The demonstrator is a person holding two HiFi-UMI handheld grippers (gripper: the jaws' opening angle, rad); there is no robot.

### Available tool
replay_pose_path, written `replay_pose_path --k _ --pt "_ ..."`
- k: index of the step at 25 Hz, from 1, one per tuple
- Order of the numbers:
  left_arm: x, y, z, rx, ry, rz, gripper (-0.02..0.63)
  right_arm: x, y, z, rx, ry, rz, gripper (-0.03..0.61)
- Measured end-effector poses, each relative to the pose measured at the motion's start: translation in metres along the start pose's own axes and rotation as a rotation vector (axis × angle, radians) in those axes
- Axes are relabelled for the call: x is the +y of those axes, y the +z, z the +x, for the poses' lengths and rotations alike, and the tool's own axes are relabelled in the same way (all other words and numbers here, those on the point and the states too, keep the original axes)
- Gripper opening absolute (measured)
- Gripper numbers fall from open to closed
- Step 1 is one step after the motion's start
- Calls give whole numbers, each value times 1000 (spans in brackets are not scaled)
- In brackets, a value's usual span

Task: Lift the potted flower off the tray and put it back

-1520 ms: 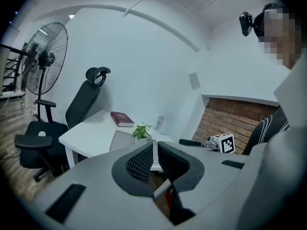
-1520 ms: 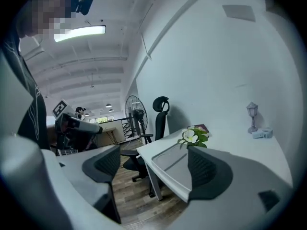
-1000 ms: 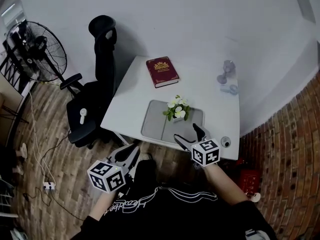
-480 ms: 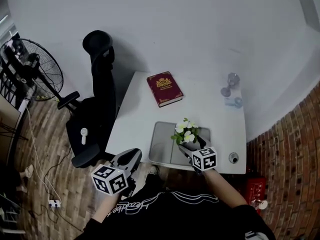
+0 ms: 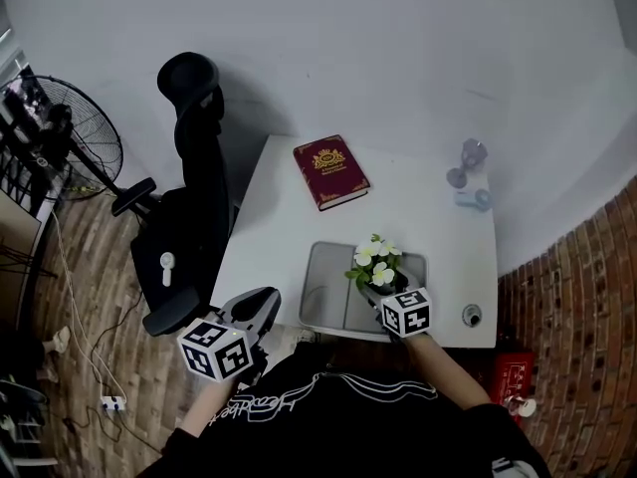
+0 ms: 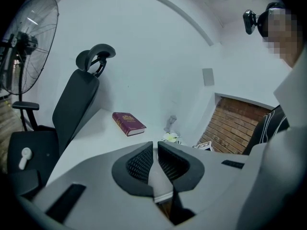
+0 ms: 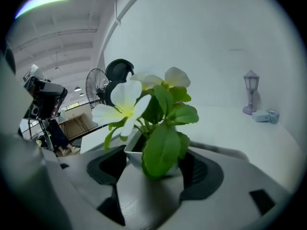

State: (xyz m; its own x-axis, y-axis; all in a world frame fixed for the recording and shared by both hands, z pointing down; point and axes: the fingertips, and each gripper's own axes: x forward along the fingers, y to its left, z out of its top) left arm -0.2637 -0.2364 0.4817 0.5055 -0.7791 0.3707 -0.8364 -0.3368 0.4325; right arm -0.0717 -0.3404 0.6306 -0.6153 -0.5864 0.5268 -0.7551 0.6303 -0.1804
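The potted flower (image 5: 375, 264) stands upright, its long axis vertical, stems rising straight out of the pot (image 7: 135, 155). In the right gripper view the largest blossom leans to the left and a broad leaf droops over the pot's front. It sits in the right half of the grey tray (image 5: 323, 289), which lies flat at the near edge of the white worktop (image 5: 423, 217) and holds nothing else. The pot is small and white, with a squared rim. The plant has white blooms with yellow centres and glossy green leaves. The right gripper (image 5: 386, 289) has the pot between its jaws, which are closing, the pads just beside its sides. The left gripper (image 5: 261, 305) hangs off the worktop's near-left corner, its jaws pressed together on nothing.
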Motion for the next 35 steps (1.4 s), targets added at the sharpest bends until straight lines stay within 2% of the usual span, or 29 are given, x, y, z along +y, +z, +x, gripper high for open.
replay_pose_path --k 7,18,35 --pt "-5 7 10 9 -15 27 52 1 2 2 18 25 -43 342" --pt "-25 3 8 15 -36 38 52 8 11 -12 -15 56 -59 339" --pt "-90 -27 -18 0 -54 65 52 42 33 -126 -187 120 -92 337"
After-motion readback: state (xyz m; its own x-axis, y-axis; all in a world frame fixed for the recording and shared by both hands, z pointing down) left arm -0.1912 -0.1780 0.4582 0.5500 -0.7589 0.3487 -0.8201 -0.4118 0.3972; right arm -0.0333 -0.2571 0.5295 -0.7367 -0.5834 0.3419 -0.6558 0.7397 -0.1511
